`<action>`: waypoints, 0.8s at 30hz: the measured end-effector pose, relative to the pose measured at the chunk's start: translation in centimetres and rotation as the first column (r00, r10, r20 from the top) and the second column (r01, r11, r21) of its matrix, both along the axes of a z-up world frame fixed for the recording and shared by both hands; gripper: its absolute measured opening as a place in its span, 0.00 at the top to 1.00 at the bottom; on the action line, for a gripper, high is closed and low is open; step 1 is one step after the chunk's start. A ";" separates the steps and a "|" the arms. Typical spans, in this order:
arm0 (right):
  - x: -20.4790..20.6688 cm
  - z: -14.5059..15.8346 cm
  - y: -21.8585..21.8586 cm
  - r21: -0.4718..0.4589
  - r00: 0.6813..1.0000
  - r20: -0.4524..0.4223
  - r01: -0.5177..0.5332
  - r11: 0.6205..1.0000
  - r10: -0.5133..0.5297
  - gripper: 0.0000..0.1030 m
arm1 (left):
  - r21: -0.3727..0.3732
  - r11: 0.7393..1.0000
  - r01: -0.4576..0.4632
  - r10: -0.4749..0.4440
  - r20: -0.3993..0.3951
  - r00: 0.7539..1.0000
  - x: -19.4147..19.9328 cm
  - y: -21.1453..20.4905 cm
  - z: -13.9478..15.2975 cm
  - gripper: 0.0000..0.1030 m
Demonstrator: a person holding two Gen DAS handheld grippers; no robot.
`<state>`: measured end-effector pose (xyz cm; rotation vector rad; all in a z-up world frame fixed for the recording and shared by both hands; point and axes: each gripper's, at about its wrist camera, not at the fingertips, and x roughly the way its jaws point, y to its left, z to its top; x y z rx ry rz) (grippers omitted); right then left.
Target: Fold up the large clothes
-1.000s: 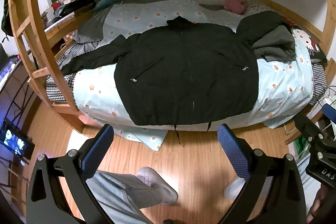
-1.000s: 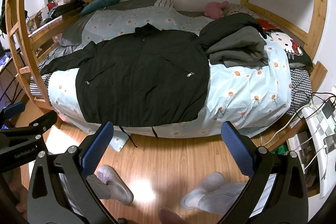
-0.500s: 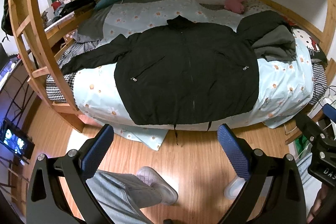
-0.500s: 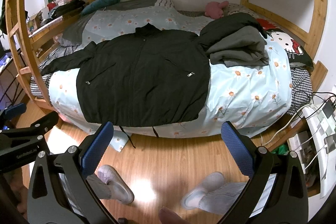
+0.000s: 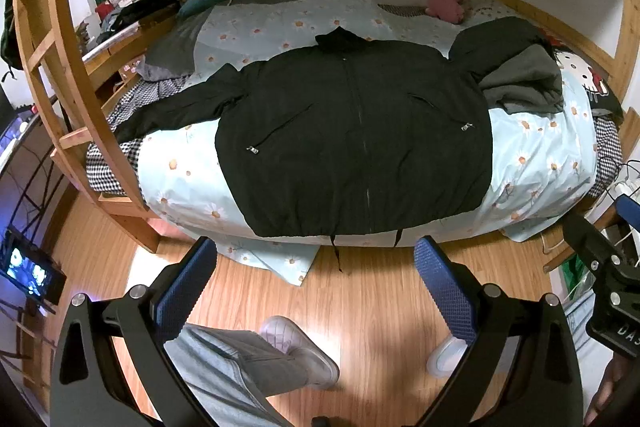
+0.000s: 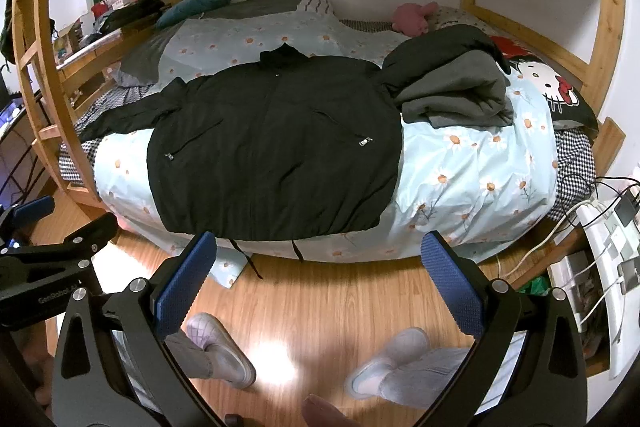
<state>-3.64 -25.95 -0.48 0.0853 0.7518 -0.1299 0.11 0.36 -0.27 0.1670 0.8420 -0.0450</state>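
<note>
Folding is not starting yet: the black jacket [image 5: 352, 139] is lying flat and zipped on the flowery bed [image 5: 536, 163], one sleeve stretching left, the other bunching by a grey garment [image 6: 452, 95]. Both the left gripper [image 5: 316, 287] and the right gripper [image 6: 318, 279] are hanging over the floor, fingers spread wide, holding nothing. Next they probably need to reach in and pinch a sleeve.

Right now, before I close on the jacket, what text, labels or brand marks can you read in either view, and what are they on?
"GenRobot.AI": on the body of the left gripper, seen in the right wrist view, small but legible.
"DAS", cut off at the frame edge: on the right gripper, in the left wrist view.
Screen by the floor: glowing shapes, too blurred to read.
Black jacket: no readable label.
</note>
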 end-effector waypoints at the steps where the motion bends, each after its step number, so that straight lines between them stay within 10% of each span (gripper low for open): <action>1: 0.0 0.1 0.0 -0.001 1.000 0.000 0.000 1.000 0.000 0.02 | -0.002 1.000 0.000 0.000 0.000 1.000 0.0 0.0 0.0 0.06; 24: 0.0 0.2 0.0 -0.002 1.000 -0.002 0.001 1.000 -0.001 0.02 | -0.001 1.000 0.001 -0.001 -0.002 1.000 0.0 0.0 -0.2 0.06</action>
